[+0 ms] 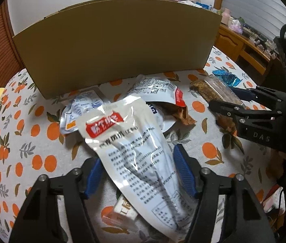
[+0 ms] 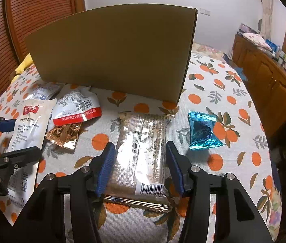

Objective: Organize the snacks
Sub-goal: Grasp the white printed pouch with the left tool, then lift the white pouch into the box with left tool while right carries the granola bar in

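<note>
Both tongs straddle packets: left gripper [image 1: 137,170] wide about the white pouch [image 1: 130,147], right gripper [image 2: 139,166] wide about the cracker pack [image 2: 143,151], evidently positioned for pickup. Cardboard box [image 2: 112,54] stands beyond, likely destination.

glossy plastic white pouch [image 1: 130,141], matt brown cardboard box [image 2: 112,50], crinkly blue foil wrapper [image 2: 202,131] at three o'clock, printed cloth on the bench [image 2: 224,93].

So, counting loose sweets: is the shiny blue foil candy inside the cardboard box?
No, the shiny blue foil candy lies on the orange-print tablecloth, outside the brown cardboard box.
</note>
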Motion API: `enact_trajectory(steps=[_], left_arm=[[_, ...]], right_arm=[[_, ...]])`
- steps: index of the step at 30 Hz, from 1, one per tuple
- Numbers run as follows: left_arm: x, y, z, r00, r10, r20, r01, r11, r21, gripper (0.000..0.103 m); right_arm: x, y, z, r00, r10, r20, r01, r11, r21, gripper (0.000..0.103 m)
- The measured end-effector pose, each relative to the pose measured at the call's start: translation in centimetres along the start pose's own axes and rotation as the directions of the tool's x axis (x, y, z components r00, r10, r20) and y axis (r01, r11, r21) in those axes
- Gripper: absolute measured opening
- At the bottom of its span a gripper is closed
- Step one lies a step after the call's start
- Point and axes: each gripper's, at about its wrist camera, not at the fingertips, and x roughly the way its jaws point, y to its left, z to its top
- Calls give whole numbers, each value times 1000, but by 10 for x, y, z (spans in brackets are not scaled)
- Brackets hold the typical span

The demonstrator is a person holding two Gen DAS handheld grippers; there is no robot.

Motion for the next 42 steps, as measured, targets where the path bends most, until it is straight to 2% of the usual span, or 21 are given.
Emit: enact_trajectory(steps=[4,10,21,22,23,24,27,34,35,36,42], left_arm=[[-8,6,-1,1000,-24,13,24,1000,-3,52],[-19,7,-2,998,-21,52,20,1000,19,43],[-46,4,3,989,-59,139,56,998,24,37],[-49,4,4,987,-64,146,61,998,23,27],[-51,5,5,986,-68,154,66,998,19,25],[-53,6,6,985,-71,159,70,997,13,11],[-53,7,8,985,-54,167,51,999,19,5],[-42,11,13,988,-79,130,80,997,-2,6],[-42,10,13,988,-80,135,81,997,0,5],[-43,9,12,987,-77,142,78,997,0,0],[-49,3,10,984,-94,153,91,996,21,0]], right_arm=[[0,1,0,1000,1,1,-1,1000,1,52],[0,1,0,1000,1,1,-1,1000,1,52],[0,1,0,1000,1,1,-1,1000,1,52],[0,1,0,1000,1,1,-1,1000,1,52],[0,1,0,1000,1,1,-1,1000,1,52],[0,1,0,1000,1,1,-1,1000,1,52],[0,1,0,1000,1,1,-1,1000,1,52],[0,1,0,1000,1,2,-1,1000,1,52],[0,0,0,1000,1,2,-1,1000,1,52],[0,0,0,1000,1,2,-1,1000,1,52],[0,1,0,1000,0,2,0,1000,0,52]])
